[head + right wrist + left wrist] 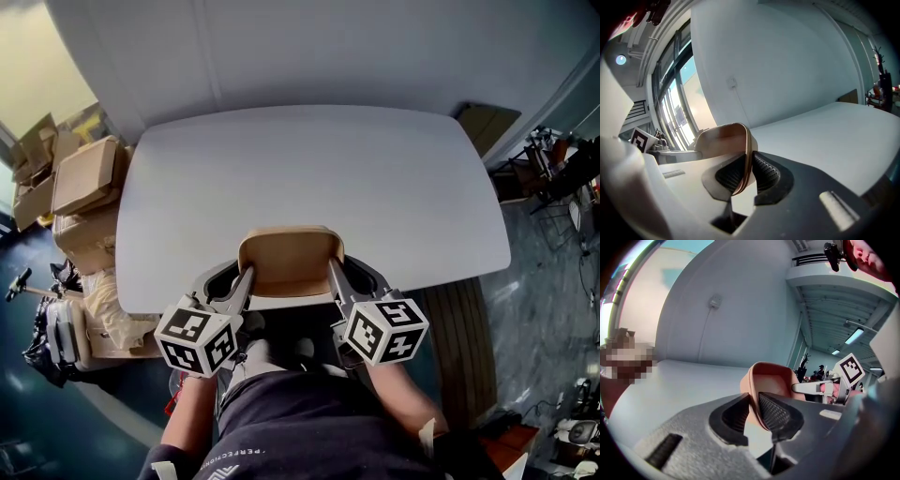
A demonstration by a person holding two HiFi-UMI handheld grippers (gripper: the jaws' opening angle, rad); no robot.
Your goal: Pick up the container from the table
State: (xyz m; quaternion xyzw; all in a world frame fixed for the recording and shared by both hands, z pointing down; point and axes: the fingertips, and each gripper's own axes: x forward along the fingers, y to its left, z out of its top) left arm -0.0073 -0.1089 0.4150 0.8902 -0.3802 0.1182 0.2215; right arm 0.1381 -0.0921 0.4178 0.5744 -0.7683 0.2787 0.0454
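A tan rounded container (290,259) hangs over the near edge of the white table (309,178), held between both grippers. My left gripper (248,274) is shut on its left wall, and in the left gripper view the thin rim of the container (769,380) sits pinched between the pads (773,412). My right gripper (332,270) is shut on the right wall. The right gripper view has the container (725,139) clamped edge-on between its jaws. The container looks empty inside.
Cardboard boxes (80,178) are stacked on the floor left of the table. Cluttered equipment (562,159) stands at the far right. A wooden panel (487,124) leans behind the table's far right corner. The person's legs fill the space below the grippers.
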